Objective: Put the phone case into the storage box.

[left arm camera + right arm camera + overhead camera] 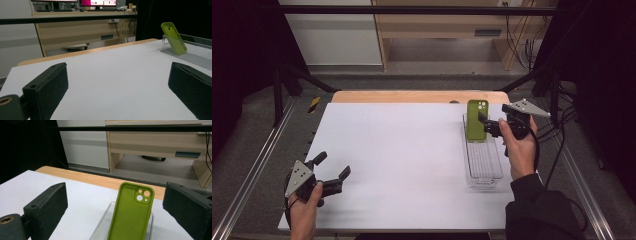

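A green phone case [475, 121] stands tilted against the far end of a clear plastic tray [484, 167] on the right side of the white table [402, 150]. My right gripper [486, 125] is open just right of the case and points at it. In the right gripper view the case [131, 217] stands in the tray [102, 223] ahead, in line with the gap of the right gripper [116, 195], and neither jaw touches it. My left gripper [333, 166] is open and empty near the front left corner. The left gripper [117, 75] looks across the table to the case [174, 38].
The tray [193, 58] is long and lies front to back along the table's right side. A wooden edge strip [417, 96] runs along the table's far side. Metal rails [254, 165] flank the table. A wooden desk [452, 25] stands beyond on the floor.
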Tool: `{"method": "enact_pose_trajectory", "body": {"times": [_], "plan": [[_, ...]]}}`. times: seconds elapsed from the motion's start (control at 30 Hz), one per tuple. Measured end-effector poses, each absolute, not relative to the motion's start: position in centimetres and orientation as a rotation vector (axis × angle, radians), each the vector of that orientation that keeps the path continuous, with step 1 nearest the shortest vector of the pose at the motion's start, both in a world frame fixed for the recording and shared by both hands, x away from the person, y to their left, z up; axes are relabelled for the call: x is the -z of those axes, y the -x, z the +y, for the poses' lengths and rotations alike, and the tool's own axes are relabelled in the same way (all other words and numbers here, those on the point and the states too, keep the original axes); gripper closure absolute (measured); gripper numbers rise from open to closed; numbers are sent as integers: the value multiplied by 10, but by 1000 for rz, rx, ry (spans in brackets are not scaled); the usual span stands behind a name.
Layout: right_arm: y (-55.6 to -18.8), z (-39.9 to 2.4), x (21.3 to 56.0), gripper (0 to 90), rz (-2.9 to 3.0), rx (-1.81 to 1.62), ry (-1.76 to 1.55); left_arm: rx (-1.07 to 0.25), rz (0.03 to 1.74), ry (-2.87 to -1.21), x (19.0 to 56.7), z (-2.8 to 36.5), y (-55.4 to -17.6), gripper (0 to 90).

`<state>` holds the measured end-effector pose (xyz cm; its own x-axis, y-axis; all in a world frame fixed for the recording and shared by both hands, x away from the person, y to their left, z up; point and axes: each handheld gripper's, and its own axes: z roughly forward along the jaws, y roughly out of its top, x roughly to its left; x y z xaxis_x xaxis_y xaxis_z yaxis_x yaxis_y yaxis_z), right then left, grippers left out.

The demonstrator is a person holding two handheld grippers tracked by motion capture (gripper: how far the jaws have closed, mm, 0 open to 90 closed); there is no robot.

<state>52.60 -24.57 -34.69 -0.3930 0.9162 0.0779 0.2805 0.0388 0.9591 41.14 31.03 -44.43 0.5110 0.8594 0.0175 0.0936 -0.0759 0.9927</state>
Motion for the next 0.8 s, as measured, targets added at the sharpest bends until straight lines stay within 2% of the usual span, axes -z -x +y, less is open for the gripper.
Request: {"method": "enact_pose_trajectory", "body": {"times": [0.8], "plan": [[-500, -268, 344, 44, 1705, -1393, -1174, -766, 853, -1528, 443, 310, -410, 22]]}}
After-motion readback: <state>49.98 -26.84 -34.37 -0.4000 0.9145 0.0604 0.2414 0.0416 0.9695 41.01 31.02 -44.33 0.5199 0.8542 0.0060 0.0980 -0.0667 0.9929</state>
